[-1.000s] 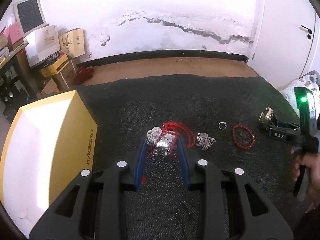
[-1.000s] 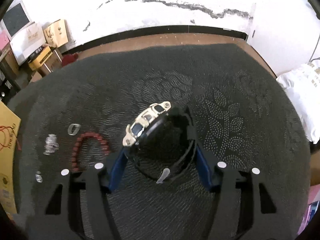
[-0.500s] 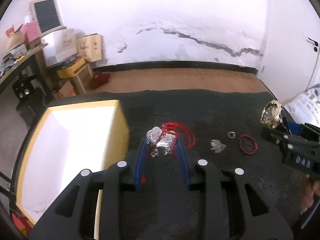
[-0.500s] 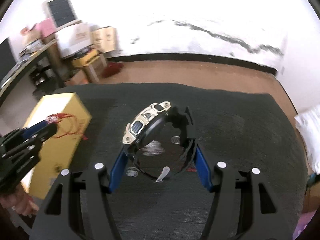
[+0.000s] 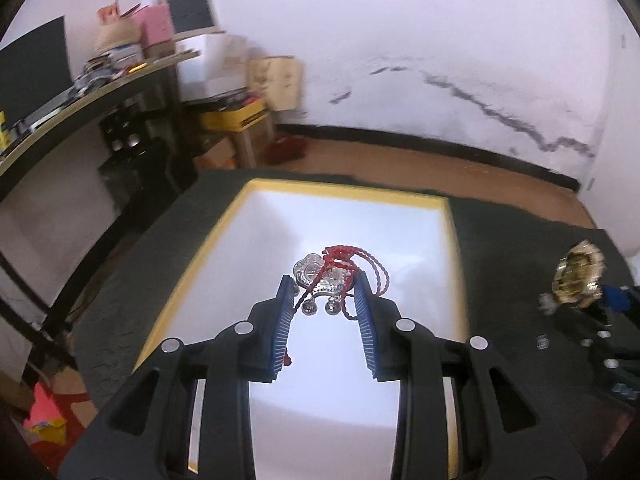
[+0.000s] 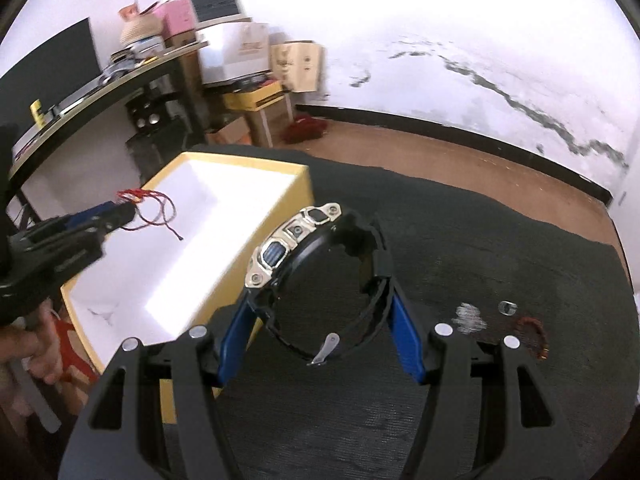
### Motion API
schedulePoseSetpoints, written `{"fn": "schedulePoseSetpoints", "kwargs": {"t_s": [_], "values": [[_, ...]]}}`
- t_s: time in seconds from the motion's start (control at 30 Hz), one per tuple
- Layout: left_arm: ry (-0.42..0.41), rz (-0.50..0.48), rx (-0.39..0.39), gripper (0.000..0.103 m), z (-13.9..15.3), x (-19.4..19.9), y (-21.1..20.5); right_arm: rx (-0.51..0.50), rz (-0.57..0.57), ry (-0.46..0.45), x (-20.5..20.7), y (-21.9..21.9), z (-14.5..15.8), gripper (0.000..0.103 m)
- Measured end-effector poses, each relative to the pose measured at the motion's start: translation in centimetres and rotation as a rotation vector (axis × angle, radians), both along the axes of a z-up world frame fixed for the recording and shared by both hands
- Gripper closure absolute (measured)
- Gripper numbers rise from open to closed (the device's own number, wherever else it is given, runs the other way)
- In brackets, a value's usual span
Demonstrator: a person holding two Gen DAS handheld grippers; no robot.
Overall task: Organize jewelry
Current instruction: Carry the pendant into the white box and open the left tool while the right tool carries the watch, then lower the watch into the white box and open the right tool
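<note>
My left gripper (image 5: 323,289) is shut on a silver lock pendant (image 5: 320,278) with a red cord, held above the white inside of the yellow box (image 5: 344,190). The left gripper also shows in the right wrist view (image 6: 120,212), over the box (image 6: 276,240). My right gripper (image 6: 320,312) is shut on a black and gold watch (image 6: 296,240), held above the dark cloth just right of the box. The watch also shows in the left wrist view (image 5: 578,280).
On the dark cloth (image 6: 480,240) at the right lie a silver chain piece (image 6: 468,314), a small ring (image 6: 507,307) and a red bead bracelet (image 6: 530,338). A desk (image 5: 92,88) and cardboard boxes (image 6: 296,66) stand at the far left.
Both grippers have moved left with their loads. The left one has gone from the cloth to above the box's inside. The right one has come up beside the box.
</note>
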State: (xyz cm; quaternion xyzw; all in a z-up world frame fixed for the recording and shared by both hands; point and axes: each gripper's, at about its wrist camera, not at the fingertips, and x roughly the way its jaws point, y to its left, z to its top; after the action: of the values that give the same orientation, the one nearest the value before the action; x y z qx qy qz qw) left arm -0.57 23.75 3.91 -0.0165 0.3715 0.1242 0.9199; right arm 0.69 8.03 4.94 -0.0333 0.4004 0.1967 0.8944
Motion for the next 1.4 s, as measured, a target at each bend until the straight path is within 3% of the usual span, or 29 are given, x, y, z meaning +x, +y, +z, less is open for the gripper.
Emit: {"fn": "schedulePoseSetpoints", "kwargs": {"t_s": [0.13,0.37,1.07,1.1,1.2,1.3,1.4], "values": [[0.057,0.038,-0.001,0.072,-2.4,0.0,2.9,0.002,0.042,-0.006,-0.8,3.1,0.0,0.042],[0.116,0.032,-0.008,0.072,-4.7,0.8,4.3,0.014,0.083,-0.010,-1.7,5.9,0.2,0.042],[0.164,0.017,0.000,0.072,-6.4,1.3,4.0,0.026,0.073,-0.020,-2.1,4.9,0.8,0.042],[0.169,0.018,-0.004,0.068,-6.4,1.3,4.0,0.026,0.074,-0.019,-2.1,4.9,0.8,0.042],[0.153,0.014,-0.001,0.025,-5.9,1.0,3.8,0.024,0.075,-0.017,-2.1,4.9,0.8,0.042],[0.127,0.008,0.033,0.018,-5.3,0.7,3.3,0.020,0.076,-0.014,-2.3,5.0,0.7,0.042],[0.125,0.001,0.027,0.017,-5.1,0.6,3.3,0.015,0.076,-0.013,-2.4,5.0,0.6,0.042]]}}
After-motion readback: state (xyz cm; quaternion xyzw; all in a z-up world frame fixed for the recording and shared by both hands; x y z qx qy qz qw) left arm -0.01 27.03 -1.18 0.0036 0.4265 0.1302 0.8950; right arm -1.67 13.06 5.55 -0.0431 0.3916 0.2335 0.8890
